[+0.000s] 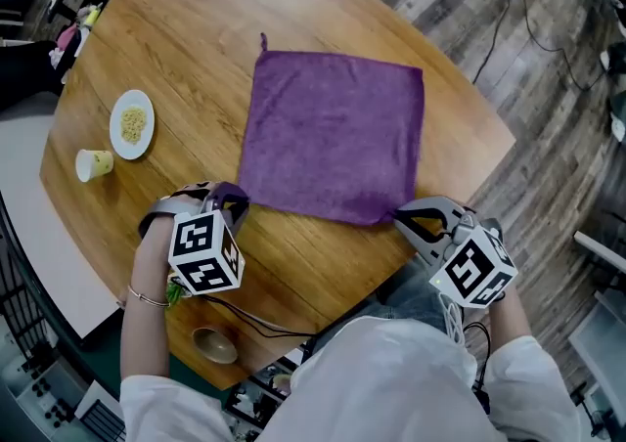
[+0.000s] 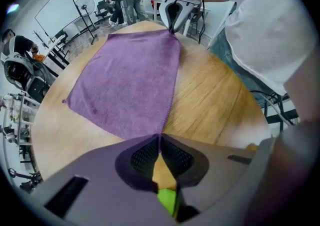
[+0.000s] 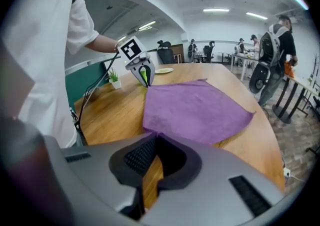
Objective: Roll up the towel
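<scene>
A purple towel [image 1: 333,132] lies flat and spread out on the round wooden table [image 1: 196,29]. My left gripper [image 1: 235,198] points down at the towel's near left corner and is shut on it; in the left gripper view the pads [image 2: 150,152] pinch the purple corner [image 2: 159,136]. My right gripper [image 1: 399,218] slants down at the near right corner and is shut on that one; the right gripper view shows the cloth's tip [image 3: 156,133] caught between the closed jaws. Each gripper shows in the other's view, the left gripper [image 3: 145,81] and the right gripper [image 2: 172,29], across the towel's near edge.
A white plate of food [image 1: 132,123] and a small cup [image 1: 94,164] stand at the table's left edge. A small bowl [image 1: 213,343] sits near the front edge by my left arm. Cables [image 1: 509,0] run over the floor beyond the table. People stand in the room's background.
</scene>
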{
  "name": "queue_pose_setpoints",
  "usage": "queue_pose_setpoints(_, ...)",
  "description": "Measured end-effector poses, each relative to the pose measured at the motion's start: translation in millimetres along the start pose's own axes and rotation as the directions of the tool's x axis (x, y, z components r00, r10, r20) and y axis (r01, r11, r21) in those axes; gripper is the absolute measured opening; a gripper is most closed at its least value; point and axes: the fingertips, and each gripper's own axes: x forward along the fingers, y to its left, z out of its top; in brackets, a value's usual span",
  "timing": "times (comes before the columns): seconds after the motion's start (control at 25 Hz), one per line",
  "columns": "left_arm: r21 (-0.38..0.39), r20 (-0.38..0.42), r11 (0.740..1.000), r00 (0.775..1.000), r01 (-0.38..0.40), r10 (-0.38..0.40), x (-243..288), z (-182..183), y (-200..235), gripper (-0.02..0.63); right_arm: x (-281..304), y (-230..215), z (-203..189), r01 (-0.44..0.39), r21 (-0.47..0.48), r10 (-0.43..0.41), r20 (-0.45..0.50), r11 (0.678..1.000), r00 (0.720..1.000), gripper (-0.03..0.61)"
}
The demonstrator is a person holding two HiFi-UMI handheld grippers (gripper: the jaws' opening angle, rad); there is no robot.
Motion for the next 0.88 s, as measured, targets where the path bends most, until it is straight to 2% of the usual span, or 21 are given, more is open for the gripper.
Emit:
queue_pose_setpoints(0.28, 0.002, -0.004, 1.0, 1.0, -0.008, 0.008, 2, -2, 6, 0.02, -7, -6, 2, 0.037, 0.129, -0.053, 0.118, 0.991, 0.992, 0.008)
queue_pose_setpoints(0.48, 0.047, -0.03, 0.998, 0.998, -0.047, 0.048, -1, 6, 29, 0.02, -15, -22, 4, 0.086, 0.189, -0.111, 0.13, 0.978, 0.985, 0.008)
queue_pose_setpoints(0.68, 0.058, 0.009, 0.995, 0.997, -0.077, 0.076, 0, 20, 50, 0.02, -16, -38, -4, 0.13, 0.267, -0.172, 0.141, 0.955, 0.975, 0.008)
queue_pose_setpoints(0.88, 0.07, 0.054, 0.989, 0.99, -0.132, 0.128, -6, 24, 62, 0.02, -20, -41, 5, 0.138, 0.254, -0.193, 0.203, 0.957, 0.96, 0.007)
